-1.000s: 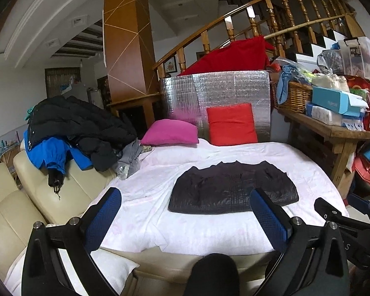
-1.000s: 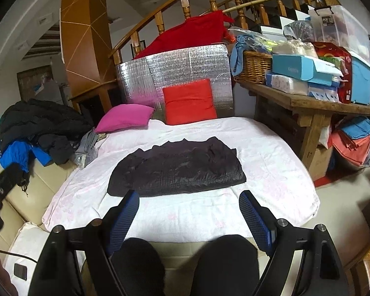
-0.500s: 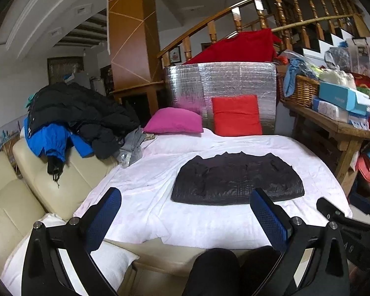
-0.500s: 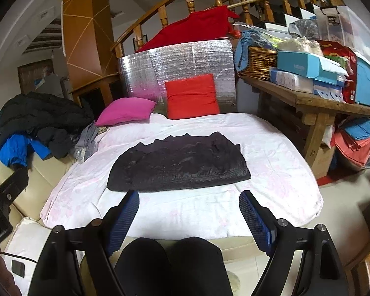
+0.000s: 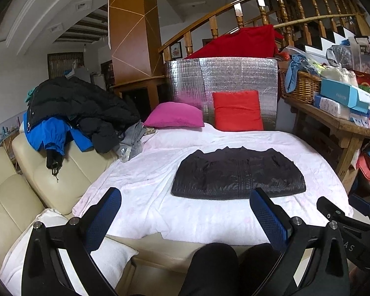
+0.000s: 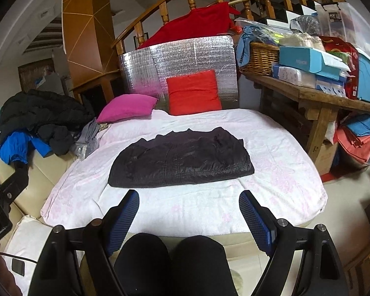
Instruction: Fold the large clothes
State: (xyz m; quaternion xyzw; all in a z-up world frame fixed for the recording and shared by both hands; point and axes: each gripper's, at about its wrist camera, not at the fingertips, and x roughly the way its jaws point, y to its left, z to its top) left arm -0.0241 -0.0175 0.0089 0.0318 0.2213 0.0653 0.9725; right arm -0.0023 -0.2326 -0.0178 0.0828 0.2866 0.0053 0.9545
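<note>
A dark quilted jacket [image 5: 238,176] lies folded into a flat wide bundle on the white sheet [image 5: 140,182] of the bed; it also shows in the right wrist view [image 6: 180,159]. My left gripper [image 5: 185,211] is open and empty, held back from the bed's near edge, short of the jacket. My right gripper [image 6: 188,206] is open and empty, also back from the near edge. The right gripper's body shows at the right edge of the left wrist view [image 5: 352,224]. The person's dark knees [image 6: 170,259] are below both grippers.
A pile of black and blue coats [image 5: 69,113] lies on the cream sofa [image 5: 37,172] at left. Pink [image 5: 174,118] and red [image 5: 238,111] cushions lean on a silver foil panel [image 5: 222,79]. A cluttered wooden table [image 6: 320,96] stands at right.
Both grippers have drawn back and risen a little from the bed, so the jacket looks farther and lower. The jacket has not moved. Both grippers stay open.
</note>
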